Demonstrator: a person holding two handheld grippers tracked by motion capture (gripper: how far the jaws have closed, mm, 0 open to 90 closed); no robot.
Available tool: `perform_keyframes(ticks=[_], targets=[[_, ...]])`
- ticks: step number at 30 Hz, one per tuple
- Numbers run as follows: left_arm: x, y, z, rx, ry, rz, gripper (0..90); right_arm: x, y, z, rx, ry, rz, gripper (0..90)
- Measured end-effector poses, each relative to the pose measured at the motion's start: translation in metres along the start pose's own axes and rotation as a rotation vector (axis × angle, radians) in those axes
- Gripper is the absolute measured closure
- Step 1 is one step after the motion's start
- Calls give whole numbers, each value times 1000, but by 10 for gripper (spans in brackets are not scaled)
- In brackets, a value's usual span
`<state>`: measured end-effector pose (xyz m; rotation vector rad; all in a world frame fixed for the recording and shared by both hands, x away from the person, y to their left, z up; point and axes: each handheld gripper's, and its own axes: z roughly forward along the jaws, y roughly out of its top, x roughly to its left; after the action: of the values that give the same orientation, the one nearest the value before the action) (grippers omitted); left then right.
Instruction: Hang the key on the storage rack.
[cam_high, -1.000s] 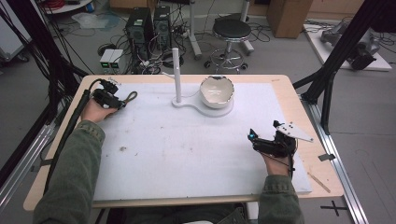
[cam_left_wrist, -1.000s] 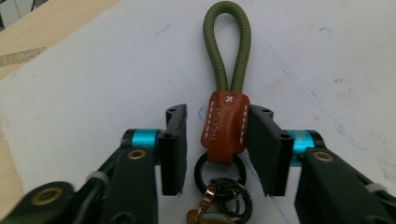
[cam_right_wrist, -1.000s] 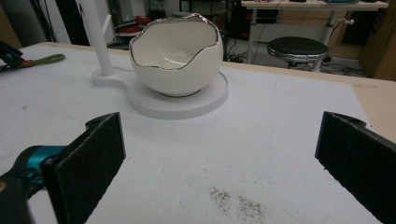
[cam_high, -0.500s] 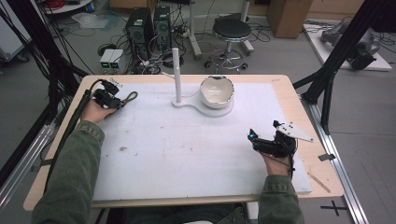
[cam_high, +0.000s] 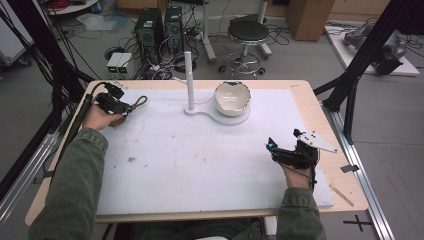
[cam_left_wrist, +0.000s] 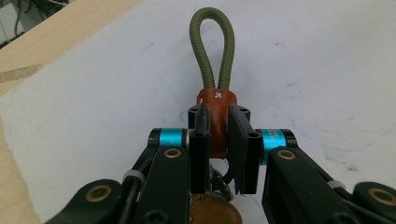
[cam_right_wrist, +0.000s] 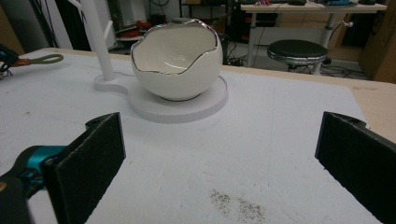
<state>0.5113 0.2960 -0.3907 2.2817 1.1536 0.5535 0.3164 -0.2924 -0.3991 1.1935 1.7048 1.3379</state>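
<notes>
While the left hand-held gripper (cam_left_wrist: 218, 140), its jaws just closed, clamps the olive cord loop's brown leather collar (cam_left_wrist: 215, 122) near the white surface's (cam_high: 200, 165) left edge, the right hand-held gripper (cam_right_wrist: 224, 154) gapes over bare room.

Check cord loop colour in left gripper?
Olive green cord loop, clearest in the left gripper view.

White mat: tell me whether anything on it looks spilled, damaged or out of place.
A patch of dark crumbs lies scattered on the white mat just ahead of the right gripper, and a small brownish speck sits nearer the left side. The bowl has a jagged, eggshell-like rim with an even trim, which looks like its design rather than breakage.
</notes>
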Motion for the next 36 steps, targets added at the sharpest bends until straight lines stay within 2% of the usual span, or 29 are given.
perform_keyframes(ticks=[8, 11, 17, 21, 28, 32, 34, 36], targets=[[3, 3, -20, -32, 3, -19, 789, 0, 1, 0, -6, 0, -1, 6], [3, 4, -28, -43, -11, -41, 789, 0, 1, 0, -9, -2, 1, 6], [4, 6, -45, -72, -11, -52, 790, -1, 1, 0, -10, -1, 5, 6], [8, 4, -56, -90, -29, -68, 789, -2, 1, -1, -18, -1, 9, 6], [13, 3, -80, -145, -23, -98, 791, -3, 1, -2, -25, -1, 14, 6], [16, 3, -95, -211, -78, -147, 791, -2, 1, -2, -24, -2, 17, 6], [16, 3, -102, -236, -80, -162, 791, -2, 1, -2, -24, -1, 25, 6], [18, 3, -108, -238, -76, -177, 791, -2, 2, -3, -29, -3, 30, 6]])
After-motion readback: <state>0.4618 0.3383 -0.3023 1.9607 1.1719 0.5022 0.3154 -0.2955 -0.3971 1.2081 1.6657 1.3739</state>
